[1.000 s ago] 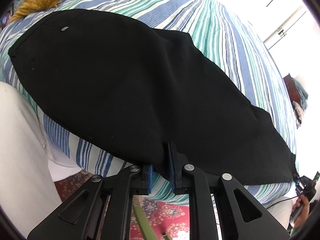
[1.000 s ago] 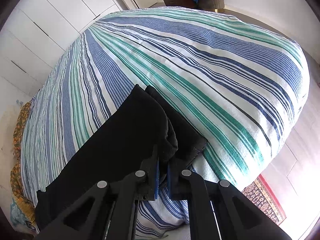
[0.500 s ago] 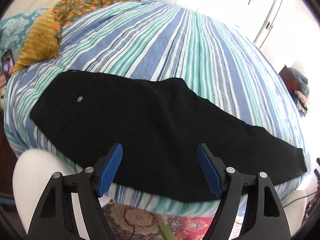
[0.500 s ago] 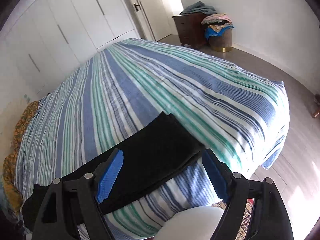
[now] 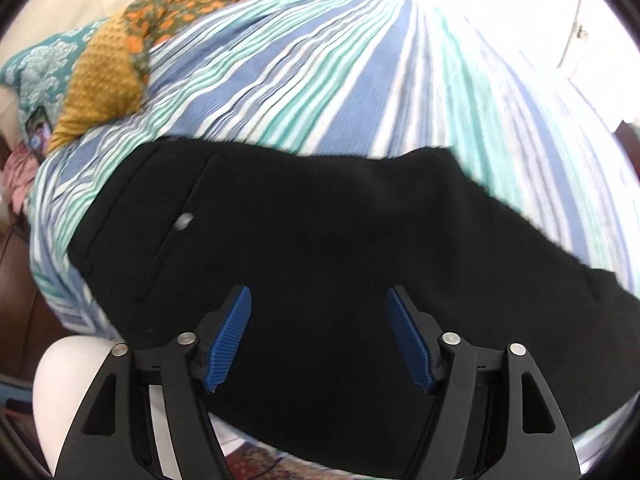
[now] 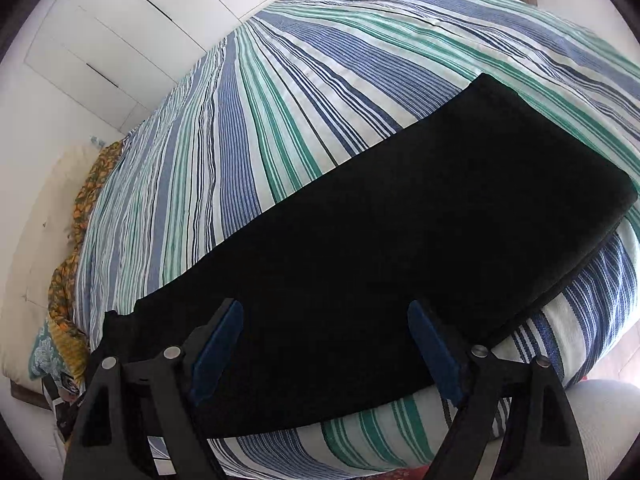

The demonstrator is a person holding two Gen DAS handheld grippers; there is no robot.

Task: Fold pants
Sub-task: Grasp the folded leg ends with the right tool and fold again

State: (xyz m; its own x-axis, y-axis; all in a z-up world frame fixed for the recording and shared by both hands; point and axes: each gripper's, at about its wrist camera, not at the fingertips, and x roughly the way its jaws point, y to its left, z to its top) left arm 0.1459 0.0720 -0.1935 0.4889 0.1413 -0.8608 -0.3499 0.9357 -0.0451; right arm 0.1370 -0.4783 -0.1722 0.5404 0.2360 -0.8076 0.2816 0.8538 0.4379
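Observation:
Black pants (image 5: 320, 240) lie flat along the near edge of a striped bed, folded lengthwise with one leg on the other. The waistband and a pocket with a small button (image 5: 184, 221) are at the left in the left wrist view. The hem end (image 6: 560, 184) is at the right in the right wrist view. My left gripper (image 5: 318, 300) is open and empty, hovering over the seat area. My right gripper (image 6: 324, 316) is open and empty, hovering over the leg part of the pants (image 6: 380, 260).
The bedspread (image 6: 280, 100) has blue, green and white stripes. Yellow and orange patterned pillows (image 5: 104, 84) lie at the head of the bed. White wardrobe doors (image 6: 120, 20) stand beyond the bed. A patterned rug (image 5: 260, 460) lies on the floor below the bed edge.
Both grippers were shut on the pants' edge one second ago. They let go, opened wide, drew back, and now hover closer over the cloth.

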